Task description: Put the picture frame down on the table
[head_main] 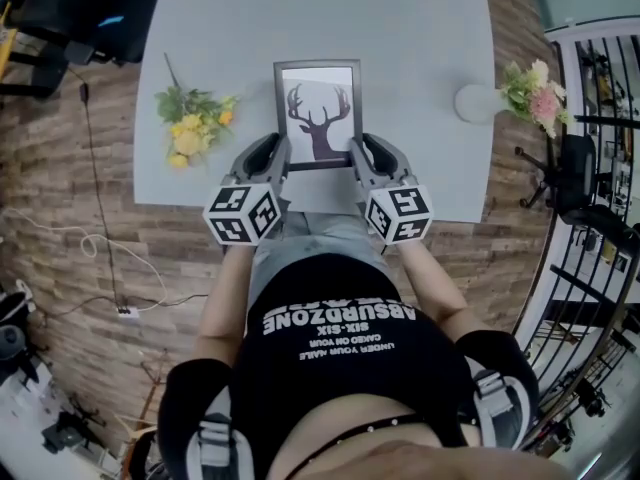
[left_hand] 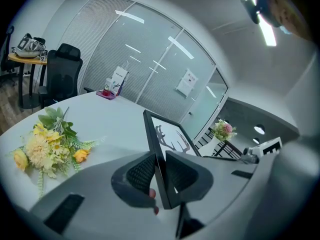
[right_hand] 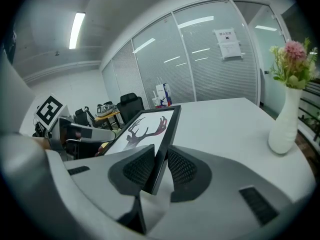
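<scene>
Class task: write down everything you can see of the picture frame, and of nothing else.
The picture frame is a thin, dark-edged rectangle around a white print of a dark antlered deer head. It is face up over the grey table; contact is unclear. The left gripper and right gripper each clamp a side edge near its lower corners.

The person wears a black T-shirt with short black sleeves and white lettering reading ABSURDZONE across the front, over grey trousers. A grey-and-white strap shows near each shoulder. The left gripper and right gripper have smooth grey shells, black ribbed pads and a cube of black-and-white square markers.
</scene>
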`<state>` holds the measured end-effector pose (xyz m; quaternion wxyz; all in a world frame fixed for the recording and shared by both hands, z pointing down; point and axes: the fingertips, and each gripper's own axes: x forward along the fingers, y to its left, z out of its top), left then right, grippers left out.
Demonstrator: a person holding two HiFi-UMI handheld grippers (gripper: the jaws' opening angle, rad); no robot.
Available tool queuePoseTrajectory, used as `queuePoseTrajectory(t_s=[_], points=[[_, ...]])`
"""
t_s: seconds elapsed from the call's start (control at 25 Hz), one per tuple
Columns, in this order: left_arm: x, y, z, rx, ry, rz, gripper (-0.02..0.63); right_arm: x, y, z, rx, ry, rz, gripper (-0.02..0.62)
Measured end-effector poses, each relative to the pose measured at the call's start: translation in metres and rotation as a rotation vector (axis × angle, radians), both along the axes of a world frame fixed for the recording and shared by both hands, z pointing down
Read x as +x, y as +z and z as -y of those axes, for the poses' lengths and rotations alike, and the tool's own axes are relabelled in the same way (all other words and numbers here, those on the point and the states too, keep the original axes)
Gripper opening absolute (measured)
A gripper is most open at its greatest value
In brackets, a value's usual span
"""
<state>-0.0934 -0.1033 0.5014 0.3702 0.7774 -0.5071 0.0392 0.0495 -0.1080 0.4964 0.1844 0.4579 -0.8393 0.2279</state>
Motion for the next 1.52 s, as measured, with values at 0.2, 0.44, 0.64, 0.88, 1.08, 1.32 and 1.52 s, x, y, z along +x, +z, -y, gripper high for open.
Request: queuePoseTrajectory(t_s=[0.2,0.44,0.64,0.88,1.08,1.32,1.52], points=[[0.000,0.007,0.001,-0.017,0.010,-0.004,0.078,0.000,0.008,0.000,-0.015,0.006,-0.006,0.095],[0.002,0.012,0.003,-0.031,0.017,-0.003,0.078,0.002,0.012,0.002,-0.026,0.009,-0.010,0.095],[0.003,0.020,0.005,-0.045,0.020,-0.004,0.078,0.002,0.019,0.004,-0.040,0.013,-0.011,0.095],[0.003,0.028,0.008,-0.067,0.023,-0.010,0.078,0.003,0.028,0.006,-0.060,0.017,-0.015,0.095],[0.004,0.033,0.010,-0.082,0.028,-0.013,0.078,0.003,0.034,0.008,-0.076,0.018,-0.027,0.095],[0.003,0.042,0.014,-0.097,0.041,-0.005,0.078,0.003,0.042,0.011,-0.100,0.024,-0.032,0.095],[0.002,0.049,0.017,-0.112,0.048,-0.004,0.078,0.001,0.050,0.014,-0.123,0.031,-0.035,0.095]])
